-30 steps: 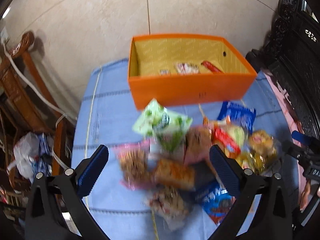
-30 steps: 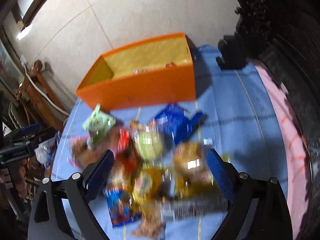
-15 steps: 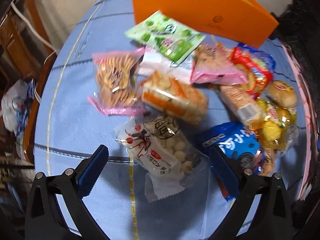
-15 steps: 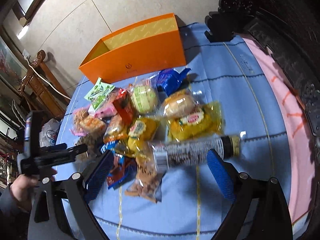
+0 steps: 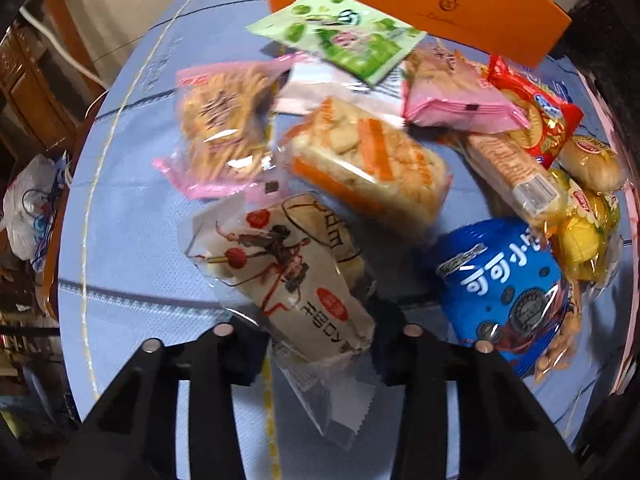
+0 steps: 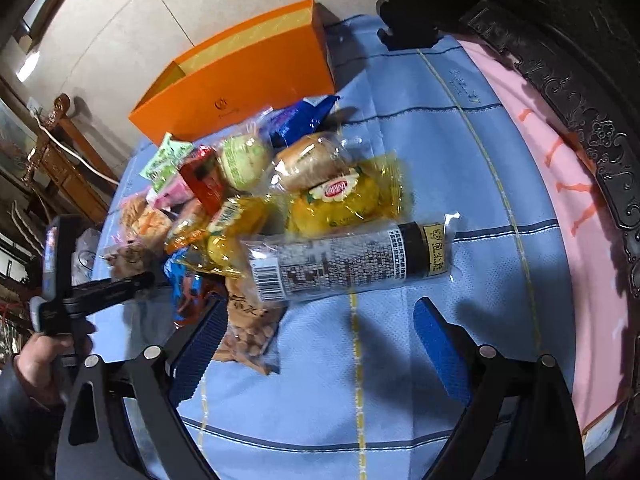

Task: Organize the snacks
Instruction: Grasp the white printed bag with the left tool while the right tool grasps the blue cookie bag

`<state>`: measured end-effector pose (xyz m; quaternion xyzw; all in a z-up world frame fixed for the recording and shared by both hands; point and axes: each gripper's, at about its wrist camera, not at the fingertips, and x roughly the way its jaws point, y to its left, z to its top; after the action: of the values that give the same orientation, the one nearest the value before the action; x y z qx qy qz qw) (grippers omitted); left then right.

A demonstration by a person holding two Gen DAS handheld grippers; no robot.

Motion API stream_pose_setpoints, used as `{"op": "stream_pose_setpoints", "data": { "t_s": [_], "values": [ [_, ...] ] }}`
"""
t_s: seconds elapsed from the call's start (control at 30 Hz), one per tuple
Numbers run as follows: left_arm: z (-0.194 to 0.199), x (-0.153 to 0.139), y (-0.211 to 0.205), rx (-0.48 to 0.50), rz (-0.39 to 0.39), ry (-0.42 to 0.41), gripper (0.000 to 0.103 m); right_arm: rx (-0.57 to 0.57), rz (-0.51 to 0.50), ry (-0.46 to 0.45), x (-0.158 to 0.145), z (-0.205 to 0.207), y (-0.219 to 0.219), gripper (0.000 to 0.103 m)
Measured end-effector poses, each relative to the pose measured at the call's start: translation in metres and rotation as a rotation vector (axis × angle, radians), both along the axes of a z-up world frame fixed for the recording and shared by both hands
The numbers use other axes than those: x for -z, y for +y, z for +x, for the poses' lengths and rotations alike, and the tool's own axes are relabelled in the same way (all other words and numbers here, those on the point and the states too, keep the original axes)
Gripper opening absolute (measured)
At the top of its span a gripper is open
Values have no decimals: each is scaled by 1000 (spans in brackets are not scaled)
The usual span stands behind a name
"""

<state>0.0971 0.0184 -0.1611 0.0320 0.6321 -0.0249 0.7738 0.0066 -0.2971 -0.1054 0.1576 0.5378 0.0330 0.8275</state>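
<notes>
Now the left gripper sits low over the snack pile, where a second ago we saw it higher, fingers wide, with the orange box open in the middle of the frame. That box has slid to the top edge of the left wrist view. The fingers are closing, and the white bag with the red figure print lies between them, its lower end squeezed at the bottom centre of the frame. We judge the pads to be pressing on it, though the pads themselves are hidden under the wrapper.

The right gripper has come down and across too; its fingers stand wide with nothing between them, over bare blue cloth of the table, just below the long clear-wrapped roll and beside a bag of nuts. The person's hand on the left tool shows at the lower left of that view.

Reading for the task: one packet is being taken for the box; the rest of the pile still lies on the cloth in front of it. We expect a lift next.
</notes>
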Motion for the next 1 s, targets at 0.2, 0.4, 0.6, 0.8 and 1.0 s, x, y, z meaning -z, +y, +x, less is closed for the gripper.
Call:
{"op": "stream_pose_setpoints", "data": {
  "t_s": [0.2,0.4,0.6,0.8,1.0],
  "values": [
    [-15,-24,23,-41,-16,-44,35,-79,75,9,2,11,18,94],
    [-26,-34,37,-69,-59,-35,35,-287,74,6,6,15,86,94],
    [-26,-38,47,-61,-77,-30,36,-451,-53,-24,18,21,155,94],
    [-31,-41,63,-63,-92,-24,36,-448,-121,2,32,41,179,94],
    [-27,-41,68,-52,-104,-23,36,-434,-231,-2,38,61,191,94]
  ]
}}
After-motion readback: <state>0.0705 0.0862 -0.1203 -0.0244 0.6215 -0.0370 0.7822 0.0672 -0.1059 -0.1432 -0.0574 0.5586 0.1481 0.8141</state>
